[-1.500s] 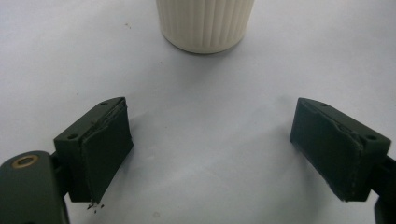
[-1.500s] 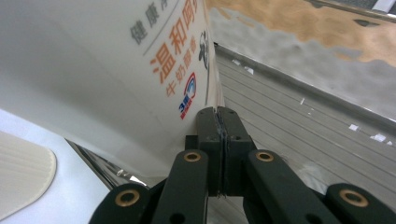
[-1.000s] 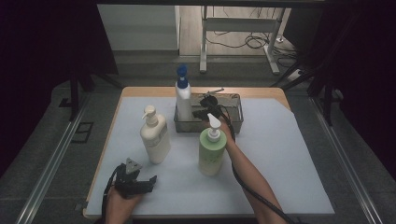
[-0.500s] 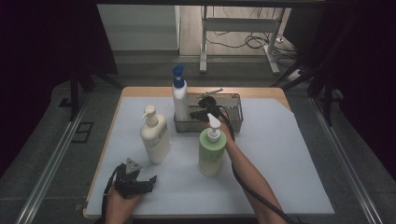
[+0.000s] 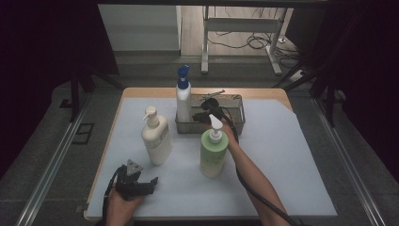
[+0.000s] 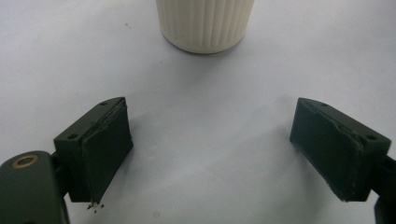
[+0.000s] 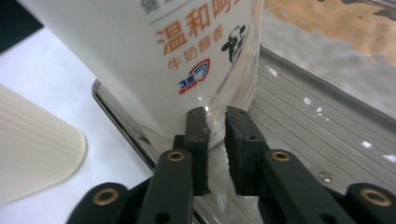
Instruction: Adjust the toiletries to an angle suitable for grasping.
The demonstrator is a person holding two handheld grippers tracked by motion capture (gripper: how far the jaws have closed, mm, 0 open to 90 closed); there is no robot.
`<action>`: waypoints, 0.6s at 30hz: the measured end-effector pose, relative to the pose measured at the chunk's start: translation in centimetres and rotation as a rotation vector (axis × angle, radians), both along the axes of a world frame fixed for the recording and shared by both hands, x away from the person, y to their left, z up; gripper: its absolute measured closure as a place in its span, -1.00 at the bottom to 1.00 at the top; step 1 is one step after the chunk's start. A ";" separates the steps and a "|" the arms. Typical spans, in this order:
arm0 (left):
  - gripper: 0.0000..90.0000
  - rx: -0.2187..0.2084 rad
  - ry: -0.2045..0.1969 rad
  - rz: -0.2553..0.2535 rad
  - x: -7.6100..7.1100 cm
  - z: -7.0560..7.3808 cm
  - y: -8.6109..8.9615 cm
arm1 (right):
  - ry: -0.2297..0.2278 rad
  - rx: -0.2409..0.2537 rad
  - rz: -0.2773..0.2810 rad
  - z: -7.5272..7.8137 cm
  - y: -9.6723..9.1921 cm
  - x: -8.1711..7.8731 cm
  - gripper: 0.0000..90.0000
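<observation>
A white bottle with a blue pump (image 5: pixel 183 101) stands upright in the left end of a metal tray (image 5: pixel 234 125). My right gripper (image 5: pixel 203 116) sits just to its right over the tray. In the right gripper view its tips (image 7: pixel 215 116) stand a narrow gap apart right before the printed bottle (image 7: pixel 154 60). The jaws have just been opening, and nothing is between them. Near the table's front left, my left gripper (image 5: pixel 141 181) rests wide open. Its jaws (image 6: pixel 210 144) hold nothing and point at the base of a cream pump bottle (image 6: pixel 204 23).
The cream pump bottle (image 5: pixel 156 139) stands left of centre and a green pump bottle (image 5: pixel 213 153) stands in front of the tray, close beside my right forearm. A white sheet (image 5: pixel 291 155) covers the table. The tray floor (image 7: pixel 317 140) is ribbed metal.
The blue-pump bottle's top has shifted slightly at the tray's left end. Both hands have stayed in place.
</observation>
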State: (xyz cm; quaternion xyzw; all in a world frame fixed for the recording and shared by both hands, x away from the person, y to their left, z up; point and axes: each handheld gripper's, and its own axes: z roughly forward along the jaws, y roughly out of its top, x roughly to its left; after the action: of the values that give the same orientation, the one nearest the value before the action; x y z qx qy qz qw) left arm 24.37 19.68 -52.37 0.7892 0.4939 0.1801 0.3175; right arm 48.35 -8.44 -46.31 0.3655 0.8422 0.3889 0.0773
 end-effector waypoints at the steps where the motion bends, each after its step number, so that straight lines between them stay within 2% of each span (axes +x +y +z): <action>1: -0.73 0.001 0.000 0.000 0.0 0.0 0.0 | -0.003 0.000 -0.002 0.0 -0.1 -0.1 0.65; 4: -0.73 0.001 0.000 0.000 0.0 0.0 0.0 | -0.014 0.002 -0.001 0.3 -0.5 -0.3 0.56; 12: -0.73 0.001 0.000 0.000 0.0 0.0 0.0 | -0.044 0.011 -0.003 1.3 -1.9 -1.1 0.13; 18: -0.73 0.001 0.000 -0.001 0.0 0.0 0.0 | -0.066 0.003 0.007 1.9 -2.5 -1.9 -0.09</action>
State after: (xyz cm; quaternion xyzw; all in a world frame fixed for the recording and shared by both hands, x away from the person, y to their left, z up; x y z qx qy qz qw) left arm 24.37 19.70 -52.38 0.7894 0.4936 0.1803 0.3173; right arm 46.50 -10.97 -44.39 0.3497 0.8398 0.4024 0.1030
